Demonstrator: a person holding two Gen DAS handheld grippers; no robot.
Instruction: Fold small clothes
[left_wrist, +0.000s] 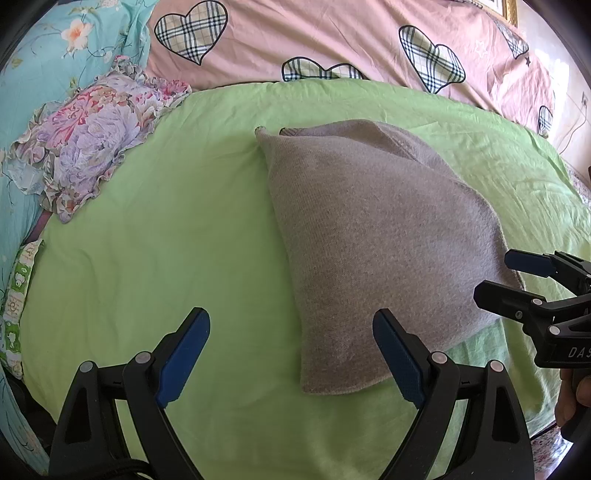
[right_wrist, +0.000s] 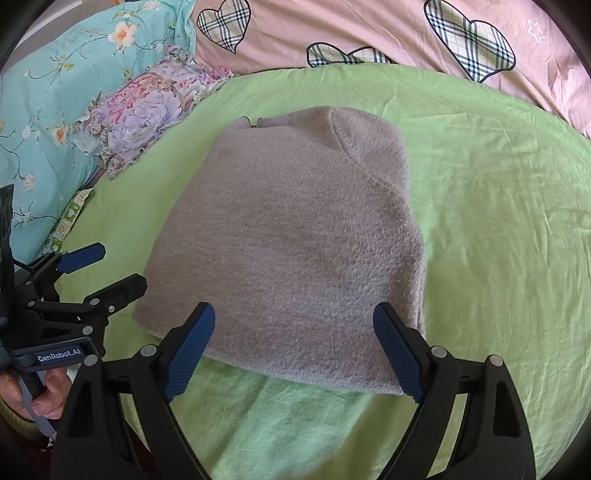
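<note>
A grey knitted garment (left_wrist: 373, 236) lies folded flat on the green sheet (left_wrist: 166, 258), with one flap laid diagonally across its far right part. My left gripper (left_wrist: 291, 321) stands open above the sheet at the garment's near left corner, nothing between its blue pads. In the right wrist view the same garment (right_wrist: 295, 243) fills the middle, and my right gripper (right_wrist: 295, 314) is open over its near edge, holding nothing. The right gripper (left_wrist: 496, 275) also shows at the garment's right edge in the left wrist view, and the left gripper (right_wrist: 118, 267) shows beside its left edge in the right wrist view.
A floral frilled pillow (left_wrist: 88, 147) and a turquoise flowered quilt (left_wrist: 44, 48) lie at the left. A pink cover with plaid hearts (left_wrist: 332, 44) runs along the far side. Green sheet (right_wrist: 498, 221) lies bare right of the garment. A hand (right_wrist: 44, 395) holds the left gripper's handle.
</note>
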